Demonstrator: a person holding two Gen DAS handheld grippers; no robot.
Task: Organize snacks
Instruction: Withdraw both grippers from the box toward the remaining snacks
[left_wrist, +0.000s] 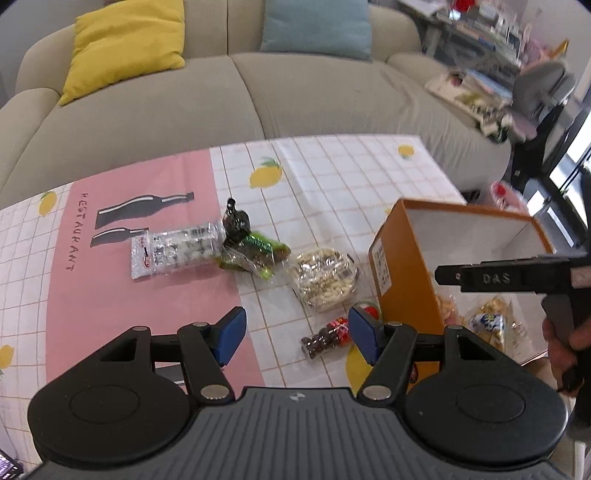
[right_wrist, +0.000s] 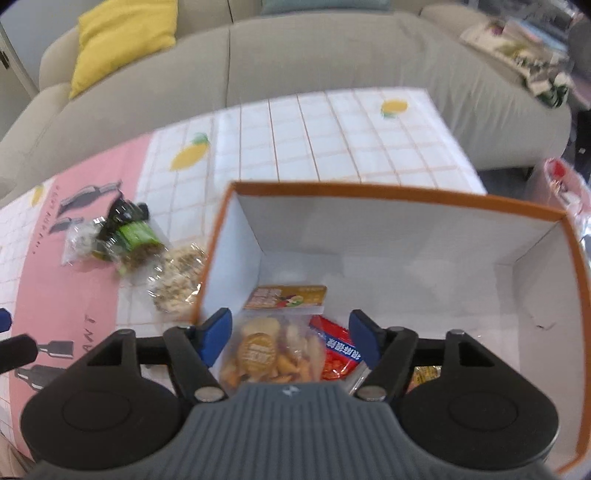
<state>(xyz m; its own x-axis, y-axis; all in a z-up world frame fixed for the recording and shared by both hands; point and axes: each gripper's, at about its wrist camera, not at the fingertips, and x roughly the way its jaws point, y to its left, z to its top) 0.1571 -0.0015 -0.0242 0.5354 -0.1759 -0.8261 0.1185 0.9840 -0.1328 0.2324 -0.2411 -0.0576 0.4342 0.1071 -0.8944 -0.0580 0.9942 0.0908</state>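
My right gripper (right_wrist: 290, 338) hangs over the open orange box (right_wrist: 406, 194), blue pads spread and pressing on nothing. Below it, on the box floor, I see a clear bag of crackers (right_wrist: 266, 350), a red packet (right_wrist: 338, 350) beside it and a flat yellow packet (right_wrist: 286, 297) further in. The rest of the white floor toward the far and right walls is bare.

My left gripper (left_wrist: 293, 334) is open too and empty, above the counter (left_wrist: 332, 177) just left of the box's near corner. A small bag of dark chocolate balls (left_wrist: 325, 338) lies between its pads, down on the cloth, close to the right pad. Beyond sit a round pack of nuts (left_wrist: 325, 278), a green-and-black wrapped snack (left_wrist: 255, 247) and a long pack of white candies (left_wrist: 177, 251), in a loose row touching or overlapping.

The counter's far half, up to the edge by the sofa (left_wrist: 147, 122), is open cloth.
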